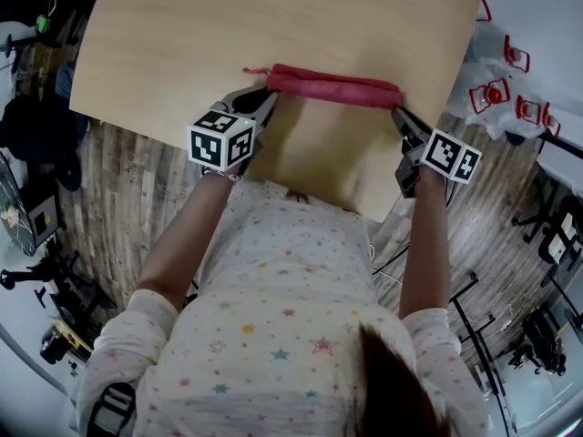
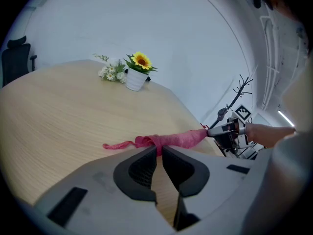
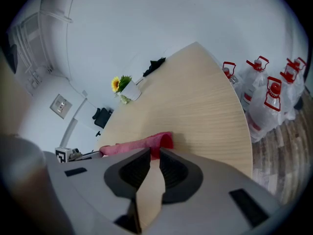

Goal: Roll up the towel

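Observation:
The red towel lies as a tight roll across the near part of the wooden table. A thin loose tail sticks out past its left end. My left gripper is at the roll's left end, its jaws nearly together with towel cloth pinched at the tips. My right gripper is at the roll's right end, near the table's right edge. In the right gripper view its jaws close narrowly on the end of the roll. The left gripper view shows the right gripper at the far end.
A white pot with a sunflower stands far back on the table. Several clear water jugs with red handles sit on the floor off the table's right edge. A black office chair stands beyond the far left side.

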The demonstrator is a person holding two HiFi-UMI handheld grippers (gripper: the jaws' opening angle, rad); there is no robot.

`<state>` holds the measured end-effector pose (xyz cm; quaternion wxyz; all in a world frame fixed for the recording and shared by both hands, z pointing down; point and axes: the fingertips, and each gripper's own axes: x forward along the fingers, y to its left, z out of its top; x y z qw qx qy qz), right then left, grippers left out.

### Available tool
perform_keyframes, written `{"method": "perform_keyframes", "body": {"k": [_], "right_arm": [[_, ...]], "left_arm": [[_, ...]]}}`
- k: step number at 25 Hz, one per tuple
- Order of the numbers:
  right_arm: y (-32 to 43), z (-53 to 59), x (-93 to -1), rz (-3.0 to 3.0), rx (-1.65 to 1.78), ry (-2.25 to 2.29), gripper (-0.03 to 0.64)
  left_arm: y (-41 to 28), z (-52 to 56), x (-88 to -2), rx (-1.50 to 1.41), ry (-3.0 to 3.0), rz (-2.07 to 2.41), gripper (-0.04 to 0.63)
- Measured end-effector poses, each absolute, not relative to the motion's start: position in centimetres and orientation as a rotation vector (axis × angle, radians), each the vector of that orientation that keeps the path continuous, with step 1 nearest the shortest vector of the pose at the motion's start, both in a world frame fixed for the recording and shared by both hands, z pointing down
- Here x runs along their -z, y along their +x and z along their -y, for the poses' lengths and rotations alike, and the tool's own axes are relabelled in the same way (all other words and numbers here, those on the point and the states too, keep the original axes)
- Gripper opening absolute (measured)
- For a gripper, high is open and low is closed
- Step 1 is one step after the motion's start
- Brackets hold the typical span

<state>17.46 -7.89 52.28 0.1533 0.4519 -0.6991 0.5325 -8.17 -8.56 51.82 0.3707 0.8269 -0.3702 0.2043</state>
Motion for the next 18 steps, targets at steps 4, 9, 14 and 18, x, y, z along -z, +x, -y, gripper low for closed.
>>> {"method": "perform_keyframes", "body": {"k": [4,9,14,18], "right_arm": [[17.9,8.9,-52.2,2.014,-1.514,1.367,0.058],[18.4,9.6,-52.3,2.016,-1.454,1.402,0.060],[18.5,10.0,-52.9,2.013,-1.329,1.434,0.058],[19.0,10.2,-54.0,1.988,-1.257,1.447,0.058]], "left_arm": [[-8.4,9.9,-51.9,-0.500,2.118,0.991,0.038],[-8.6,11.2,-52.3,-0.512,2.124,1.030,0.038],[-9.3,11.5,-53.4,-0.557,2.123,1.056,0.038],[-9.3,11.7,-54.1,-0.589,2.121,1.078,0.038]]}}
